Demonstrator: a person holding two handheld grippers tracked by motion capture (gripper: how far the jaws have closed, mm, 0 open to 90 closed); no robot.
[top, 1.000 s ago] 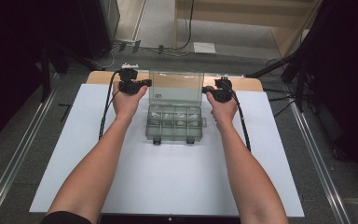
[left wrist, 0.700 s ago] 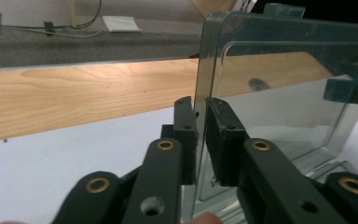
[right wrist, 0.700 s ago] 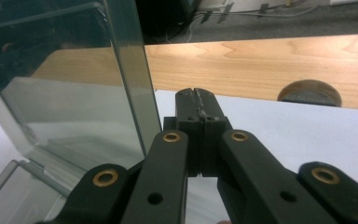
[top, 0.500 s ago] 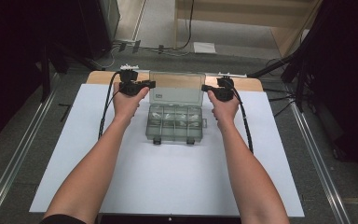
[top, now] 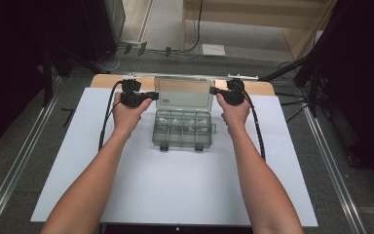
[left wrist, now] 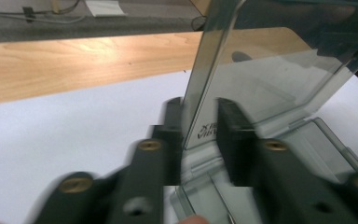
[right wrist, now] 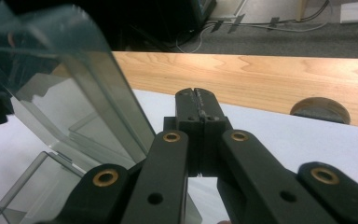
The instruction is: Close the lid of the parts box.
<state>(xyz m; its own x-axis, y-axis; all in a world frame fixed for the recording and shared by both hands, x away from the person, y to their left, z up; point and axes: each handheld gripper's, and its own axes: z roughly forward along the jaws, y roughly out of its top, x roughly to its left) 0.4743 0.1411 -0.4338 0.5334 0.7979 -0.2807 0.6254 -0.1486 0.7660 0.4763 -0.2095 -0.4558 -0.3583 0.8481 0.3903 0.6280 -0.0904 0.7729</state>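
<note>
Two grippers at the clear organizer box mid-table | your left gripper straddles the raised lid, jaws just closing, one gap visible | your right gripper pressed together, empty, beside lid | lid label print unreadable; left gripper view shows it close, high view tiny.

Clear compartment box (lid raised upright) lies on white table.
</note>
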